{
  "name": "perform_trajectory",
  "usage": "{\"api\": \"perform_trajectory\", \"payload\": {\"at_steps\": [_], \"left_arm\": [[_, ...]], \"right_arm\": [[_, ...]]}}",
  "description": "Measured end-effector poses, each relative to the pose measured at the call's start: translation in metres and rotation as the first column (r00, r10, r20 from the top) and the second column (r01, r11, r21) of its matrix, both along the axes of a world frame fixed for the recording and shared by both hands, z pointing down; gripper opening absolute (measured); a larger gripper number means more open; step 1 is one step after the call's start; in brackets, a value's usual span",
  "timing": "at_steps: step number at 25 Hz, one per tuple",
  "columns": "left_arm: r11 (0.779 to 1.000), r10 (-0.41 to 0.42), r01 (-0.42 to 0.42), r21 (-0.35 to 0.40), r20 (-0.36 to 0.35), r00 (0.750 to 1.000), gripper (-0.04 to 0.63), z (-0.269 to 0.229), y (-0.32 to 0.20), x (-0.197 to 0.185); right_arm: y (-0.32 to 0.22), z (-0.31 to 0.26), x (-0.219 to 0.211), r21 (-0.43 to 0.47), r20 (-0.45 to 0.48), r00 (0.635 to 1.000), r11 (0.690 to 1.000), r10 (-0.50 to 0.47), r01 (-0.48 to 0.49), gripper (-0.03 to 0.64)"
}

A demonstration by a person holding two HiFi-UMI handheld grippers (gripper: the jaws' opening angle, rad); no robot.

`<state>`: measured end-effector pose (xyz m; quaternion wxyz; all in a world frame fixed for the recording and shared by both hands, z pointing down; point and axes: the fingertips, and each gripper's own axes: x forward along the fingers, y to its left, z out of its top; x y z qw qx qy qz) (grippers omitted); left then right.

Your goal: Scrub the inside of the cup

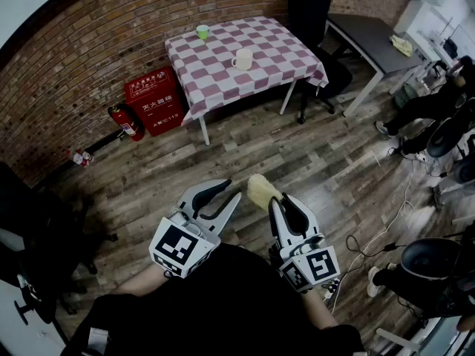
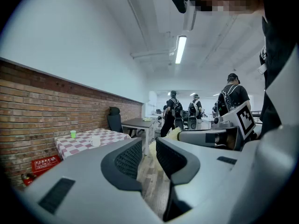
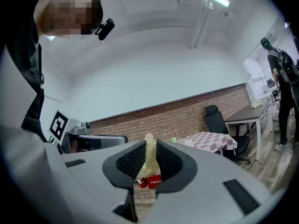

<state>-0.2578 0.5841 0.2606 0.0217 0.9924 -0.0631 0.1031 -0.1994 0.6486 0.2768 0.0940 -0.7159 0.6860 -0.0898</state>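
Standing well back from the checked table (image 1: 261,47), I am at the very start: no scrubbing has begun. My right gripper (image 1: 285,203) is clenched on a yellow sponge (image 1: 260,190), which sticks up between the two pads, squeezed thin. My left gripper (image 1: 225,196) is released, jaws apart with only floor showing between them. The white cup (image 1: 243,58) sits upright on the table, well apart from both grippers, with a small green cup (image 1: 202,31) near the far edge. I judge the next move is to walk up to the table, steady the white cup by its wall with the free left gripper, then bring the sponge down into its mouth.
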Motion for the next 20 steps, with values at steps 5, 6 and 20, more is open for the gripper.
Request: {"api": "perform_trajectory", "payload": {"at_steps": [5, 6, 20], "left_arm": [[1.0, 0.001, -0.001, -0.007, 0.0, 1.0, 0.103, 0.003, -0.005, 0.003], [1.0, 0.001, -0.001, -0.007, 0.0, 1.0, 0.103, 0.003, -0.006, 0.004], [0.99, -0.068, 0.081, -0.112, 0.112, 0.991, 0.103, 0.038, -0.057, 0.01]], "right_arm": [[-0.007, -0.009, 0.003, 0.008, 0.007, 1.0, 1.0, 0.002, -0.002, 0.084], [-0.008, -0.006, 0.005, -0.006, 0.001, 1.0, 1.0, 0.003, -0.003, 0.084], [-0.067, 0.02, 0.016, -0.085, 0.131, 0.988, 0.992, -0.077, 0.088, 0.084]]}}
